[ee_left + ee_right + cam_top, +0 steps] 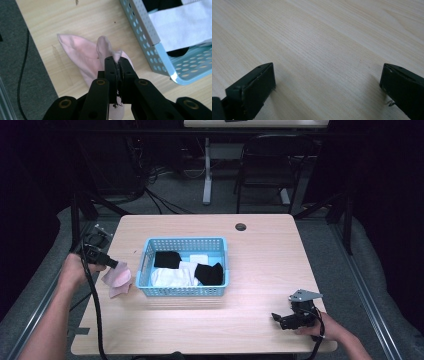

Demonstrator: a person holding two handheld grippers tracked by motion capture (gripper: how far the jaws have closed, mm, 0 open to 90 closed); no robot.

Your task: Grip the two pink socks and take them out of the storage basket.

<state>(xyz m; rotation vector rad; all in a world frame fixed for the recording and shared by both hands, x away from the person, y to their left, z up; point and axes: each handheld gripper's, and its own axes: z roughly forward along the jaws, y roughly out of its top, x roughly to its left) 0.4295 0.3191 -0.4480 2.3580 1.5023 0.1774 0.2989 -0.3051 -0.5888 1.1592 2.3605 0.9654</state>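
- Dim room; a light wooden table (260, 245) stands on grey floor, with a dark chair (267, 167) and table legs behind it, their detail lost in shadow.
- Left gripper (118, 62): jaws pinched together on a fold of the soft pink cloth (82, 56); the clamped edge is hidden between the pads.
- The pink cloth lies crumpled on the table, just beside the left wall of the light-blue perforated plastic basket (145, 265); its lower end is cut off by the gripper body.
- The basket holds black cloths (167, 259) and white cloths (172, 276), overlapping; number unclear.
- Right gripper (327, 82): jaws spread wide over bare wood, holding nothing, near the table's front right corner.
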